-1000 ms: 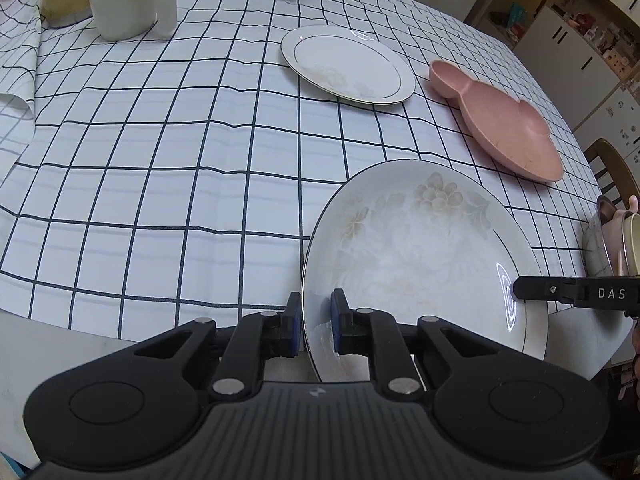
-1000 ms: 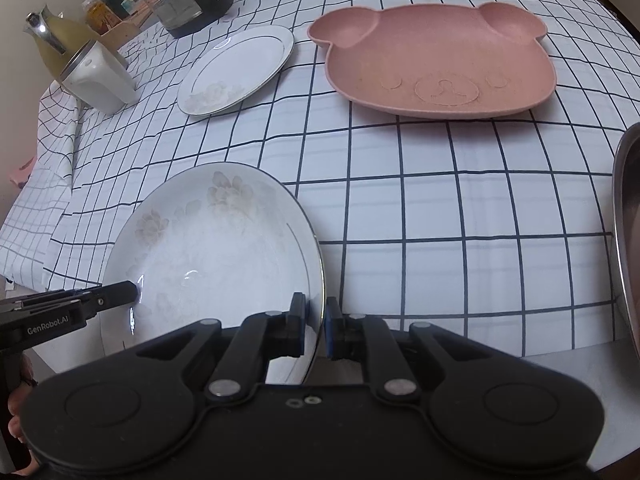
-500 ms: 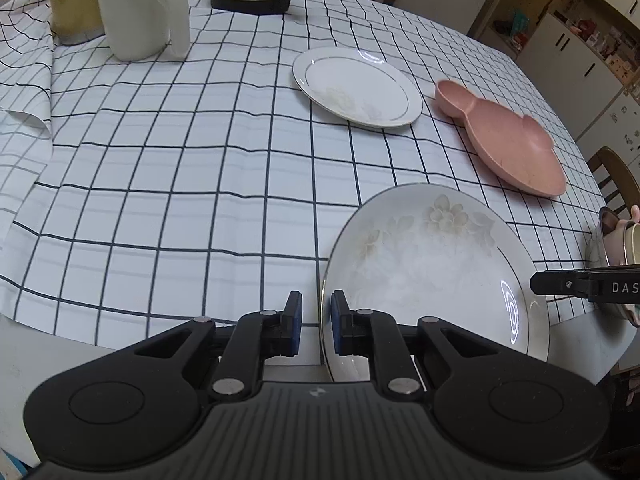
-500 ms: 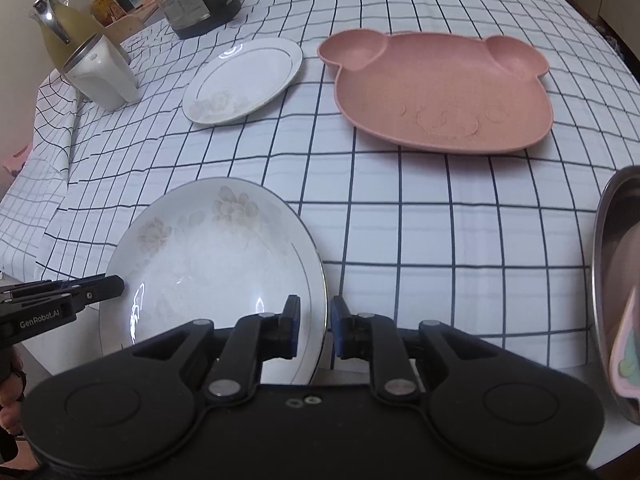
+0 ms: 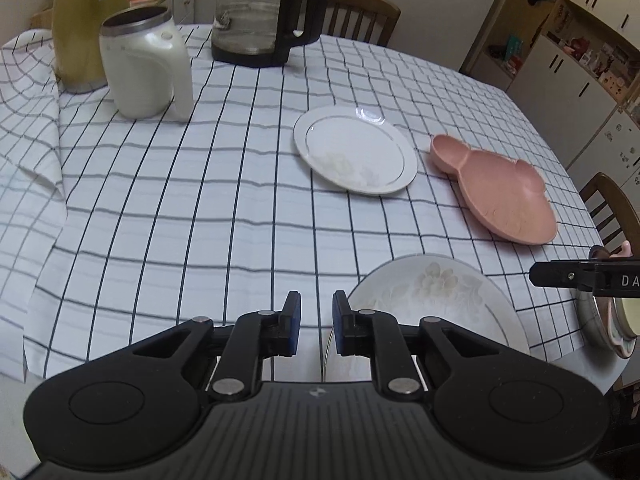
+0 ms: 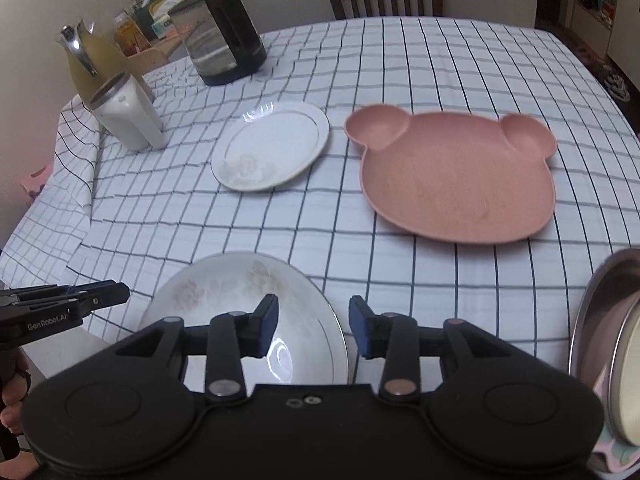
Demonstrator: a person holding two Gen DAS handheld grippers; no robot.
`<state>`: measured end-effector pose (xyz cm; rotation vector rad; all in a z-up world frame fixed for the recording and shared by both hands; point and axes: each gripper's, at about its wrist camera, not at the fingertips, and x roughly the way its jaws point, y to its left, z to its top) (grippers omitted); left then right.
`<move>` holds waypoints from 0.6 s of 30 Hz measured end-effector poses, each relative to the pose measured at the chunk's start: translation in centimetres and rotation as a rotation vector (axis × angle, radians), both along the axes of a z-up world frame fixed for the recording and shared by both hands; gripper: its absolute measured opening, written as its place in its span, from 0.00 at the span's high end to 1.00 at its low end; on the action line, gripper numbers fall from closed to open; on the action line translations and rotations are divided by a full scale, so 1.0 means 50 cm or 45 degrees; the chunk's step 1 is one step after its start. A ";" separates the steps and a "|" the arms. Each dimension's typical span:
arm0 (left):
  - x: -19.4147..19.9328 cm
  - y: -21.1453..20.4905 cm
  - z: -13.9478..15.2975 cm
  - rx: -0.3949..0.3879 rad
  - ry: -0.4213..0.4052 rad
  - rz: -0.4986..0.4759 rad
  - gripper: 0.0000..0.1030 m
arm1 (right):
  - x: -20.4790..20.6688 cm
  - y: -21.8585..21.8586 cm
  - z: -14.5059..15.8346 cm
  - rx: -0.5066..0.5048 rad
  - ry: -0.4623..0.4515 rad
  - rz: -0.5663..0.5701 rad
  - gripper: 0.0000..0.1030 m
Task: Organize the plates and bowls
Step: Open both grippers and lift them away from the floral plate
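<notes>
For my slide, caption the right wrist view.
Open right claw above floral white plate, pink bear-shaped tray beyond.

The floral plate [image 6: 224,292], white with faint flowers and a thin dark line round its rim, lay flat at the near edge of the desk [image 6: 400,248], its near rim poking past that edge. Further in sat a smaller white plate [image 6: 272,152], flat, and just beside it to the right a pink bear-shaped plate [image 6: 456,184] with two round ear wells. At the far right edge a steel dish [image 6: 588,312] held a cream bowl [image 6: 632,376].
</notes>
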<state>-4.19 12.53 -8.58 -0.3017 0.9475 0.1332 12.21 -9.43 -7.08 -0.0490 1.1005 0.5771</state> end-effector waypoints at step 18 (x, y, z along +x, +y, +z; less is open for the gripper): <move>0.104 0.003 0.075 0.144 -0.130 0.043 0.29 | 0.099 0.070 0.080 0.068 -0.195 0.084 0.23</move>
